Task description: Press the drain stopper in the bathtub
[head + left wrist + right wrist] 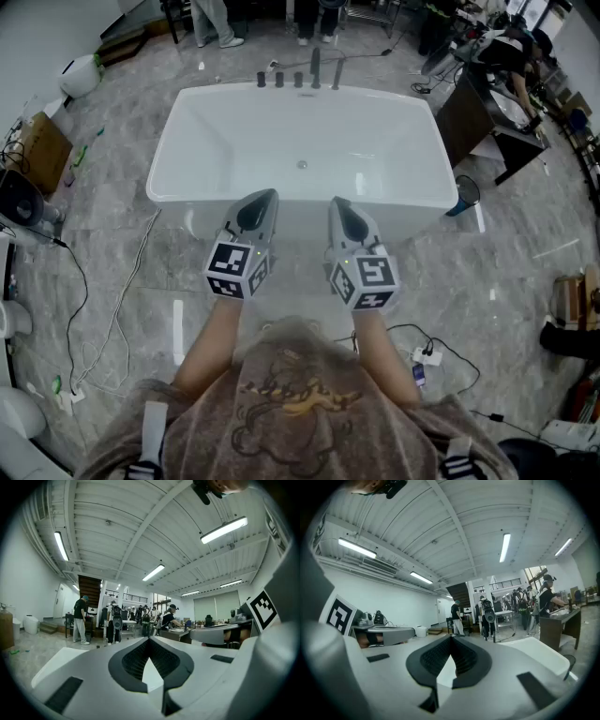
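Drain stopper point(302, 165) shows only in head view, a tiny grey dot on the floor of the white bathtub point(187, 141), too small to tell if it's up or down. Both gripper views look out across the room at ceiling lights point(224, 529) & people point(82, 620), w/ the tub's inside blocked by their own jaws. Left gripper point(263, 199) & right gripper point(339, 204) are held side by side at the near rim, well short of the stopper. In the gripper views each pair of jaws is closed tip to tip w/ nothing gripped.
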### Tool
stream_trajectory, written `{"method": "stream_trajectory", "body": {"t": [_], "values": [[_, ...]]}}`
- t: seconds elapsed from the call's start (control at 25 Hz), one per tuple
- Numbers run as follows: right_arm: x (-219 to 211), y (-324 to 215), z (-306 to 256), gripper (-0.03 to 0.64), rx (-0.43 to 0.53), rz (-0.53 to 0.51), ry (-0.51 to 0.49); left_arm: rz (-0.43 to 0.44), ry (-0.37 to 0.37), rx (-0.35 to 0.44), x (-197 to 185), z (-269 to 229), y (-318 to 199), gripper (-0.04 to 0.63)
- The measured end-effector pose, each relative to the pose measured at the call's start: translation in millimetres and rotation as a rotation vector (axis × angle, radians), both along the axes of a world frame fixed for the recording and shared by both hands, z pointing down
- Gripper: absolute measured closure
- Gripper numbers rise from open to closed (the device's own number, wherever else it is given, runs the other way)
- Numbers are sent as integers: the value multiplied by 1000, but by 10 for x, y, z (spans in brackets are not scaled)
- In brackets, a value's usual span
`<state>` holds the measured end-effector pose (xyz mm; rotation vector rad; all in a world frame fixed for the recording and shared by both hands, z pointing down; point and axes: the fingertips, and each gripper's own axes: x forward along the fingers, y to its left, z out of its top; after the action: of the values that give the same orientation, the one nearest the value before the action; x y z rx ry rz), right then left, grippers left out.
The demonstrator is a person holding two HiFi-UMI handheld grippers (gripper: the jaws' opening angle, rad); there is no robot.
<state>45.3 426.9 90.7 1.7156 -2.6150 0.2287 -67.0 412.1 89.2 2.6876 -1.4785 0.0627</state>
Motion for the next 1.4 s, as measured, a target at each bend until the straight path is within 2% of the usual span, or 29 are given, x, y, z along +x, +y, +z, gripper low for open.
{"method": "stream_trajectory", "body": {"t": [0.48, 0.68, 0.96, 1.16, 1.4], "values": [[-107, -119, -62, 616, 31, -18, -18, 17, -7, 5, -18, 6, -133, 594], [-165, -161, -49, 615, 29, -18, -14, 39, 17, -11, -94, 23, -206, 594], [-163, -251, 85, 615, 9, 21, -5, 63, 29, -5, -212, -3, -352, 594], [-83, -516, 105, 615, 23, 29, -7, 58, 37, -6, -196, 68, -575, 594], [-90, -1073, 91, 615, 41, 12, -12, 64, 49, 10, -136, 25, -1075, 594]]}}
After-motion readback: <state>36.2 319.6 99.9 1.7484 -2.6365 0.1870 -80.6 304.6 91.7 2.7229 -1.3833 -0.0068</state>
